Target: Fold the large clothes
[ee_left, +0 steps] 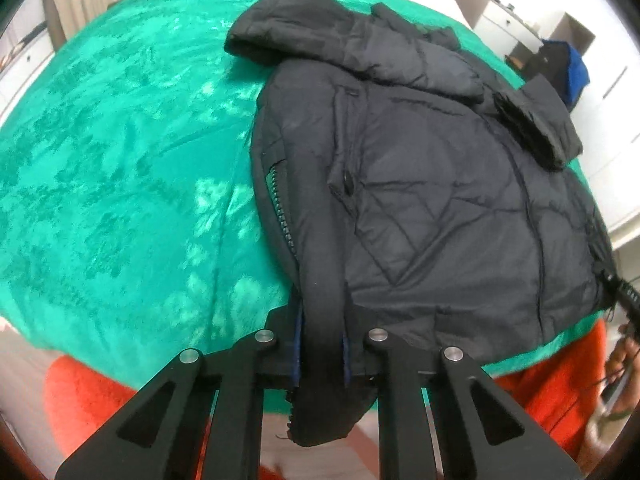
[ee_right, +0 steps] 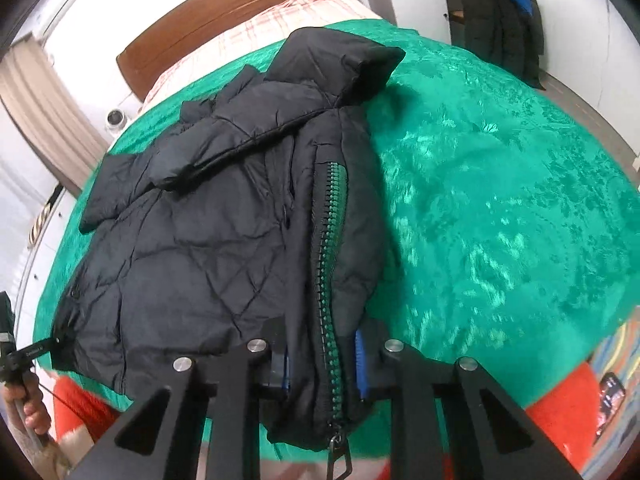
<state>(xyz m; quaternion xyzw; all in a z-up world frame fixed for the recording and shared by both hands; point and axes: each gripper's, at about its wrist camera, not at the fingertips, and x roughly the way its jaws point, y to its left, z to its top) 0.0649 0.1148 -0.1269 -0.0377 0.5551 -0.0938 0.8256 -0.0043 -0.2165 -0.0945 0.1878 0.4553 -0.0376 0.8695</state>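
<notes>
While both claws grip jacket (ee_left: pixel 420 184) hem edge, green blanket (ee_left: pixel 120 160) bare alongside.

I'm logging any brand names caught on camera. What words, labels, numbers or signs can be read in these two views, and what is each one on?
None can be read for certain.
Other tool, at the right view's left edge: a small pale marking, too blurred to read.
Phone on the red cover: lit screen, nothing legible.
Hanging dark coat: small pale chest mark, too small to read.
Black puffer jacket: no visible label or print.
</notes>
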